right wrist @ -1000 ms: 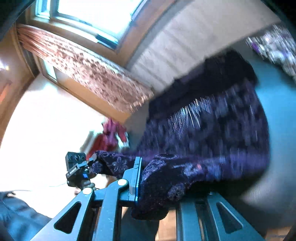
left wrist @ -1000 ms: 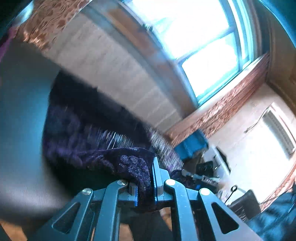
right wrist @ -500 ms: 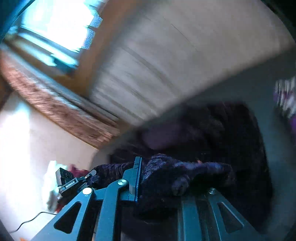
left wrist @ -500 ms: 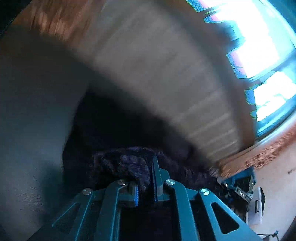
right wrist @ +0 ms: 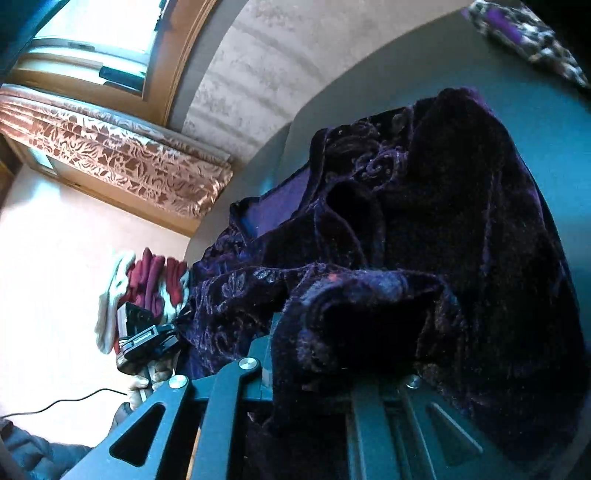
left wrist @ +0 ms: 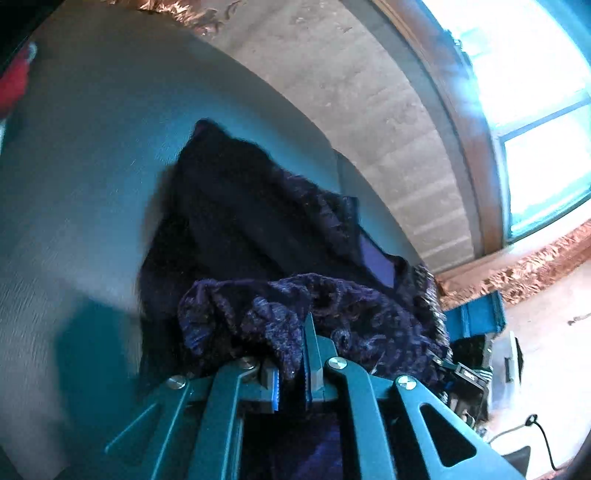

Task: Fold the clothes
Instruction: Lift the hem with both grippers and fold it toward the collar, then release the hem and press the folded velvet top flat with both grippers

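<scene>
Both views ride just behind a pair of jaws and look forward and downward along them, very near the cloth.

The left wrist view looks across the dark purple garment (left wrist: 258,229) on the grey bench (left wrist: 81,155), with the window (left wrist: 535,92) at 2 o'clock.

The right wrist view meets the same garment (right wrist: 461,192) from the opposite side, the bench (right wrist: 554,140) at 2 o'clock and the window (right wrist: 103,33) at 11 o'clock.

Both share the garment, bench, pale wall (left wrist: 388,110) and patterned curtain (right wrist: 122,155).
</scene>
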`<act>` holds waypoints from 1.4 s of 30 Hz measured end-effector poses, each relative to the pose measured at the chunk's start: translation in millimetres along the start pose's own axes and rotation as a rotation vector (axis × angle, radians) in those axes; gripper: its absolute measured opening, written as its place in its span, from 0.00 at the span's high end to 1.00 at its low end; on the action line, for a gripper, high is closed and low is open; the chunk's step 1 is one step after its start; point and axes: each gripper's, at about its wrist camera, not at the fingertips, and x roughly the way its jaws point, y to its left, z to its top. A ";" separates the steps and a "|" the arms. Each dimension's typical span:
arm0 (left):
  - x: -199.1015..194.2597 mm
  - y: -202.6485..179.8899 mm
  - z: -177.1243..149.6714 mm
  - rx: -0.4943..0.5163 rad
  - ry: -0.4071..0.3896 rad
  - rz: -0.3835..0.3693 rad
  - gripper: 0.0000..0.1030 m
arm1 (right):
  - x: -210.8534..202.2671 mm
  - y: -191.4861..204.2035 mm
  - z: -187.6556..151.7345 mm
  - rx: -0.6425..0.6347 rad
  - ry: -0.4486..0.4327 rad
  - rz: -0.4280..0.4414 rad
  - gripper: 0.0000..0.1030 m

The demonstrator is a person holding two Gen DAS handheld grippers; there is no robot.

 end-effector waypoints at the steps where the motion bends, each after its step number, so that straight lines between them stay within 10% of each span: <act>1: -7.1 -3.6 -1.0 0.001 -0.003 -0.022 0.93 | -2.5 4.7 -2.7 0.006 0.010 0.003 0.81; 4: -23.0 -11.0 10.1 -0.036 -0.038 -0.138 0.93 | -12.8 14.3 -4.1 0.019 -0.003 0.095 0.66; 8: -25.8 -5.8 32.8 -0.164 -0.096 -0.274 0.88 | -17.5 19.9 26.5 0.107 -0.110 0.268 0.17; 14: 9.4 60.4 45.0 -0.605 -0.120 -0.268 0.74 | -4.7 -30.3 58.3 0.379 -0.293 0.324 0.03; 22: -26.6 28.2 59.4 -0.311 -0.183 -0.073 0.68 | -21.3 -17.7 49.2 0.222 -0.278 0.200 0.03; 26: -48.9 3.3 57.1 -0.025 -0.251 0.163 0.60 | -47.5 14.1 43.7 -0.049 -0.284 -0.082 0.03; 31: -29.4 -8.4 44.7 0.171 -0.143 0.289 0.60 | -23.1 41.0 58.3 -0.331 -0.224 -0.427 0.03; 35: -16.6 -12.7 42.1 0.137 -0.021 0.088 0.60 | 14.8 30.9 84.8 -0.358 -0.138 -0.539 0.21; 39: -1.8 -24.5 53.1 0.141 0.009 0.028 0.60 | 47.5 30.5 95.6 -0.411 -0.044 -0.594 0.92; 42: 10.0 -16.2 72.8 0.079 -0.073 0.045 0.57 | 31.1 17.1 100.6 -0.326 -0.143 -0.610 0.92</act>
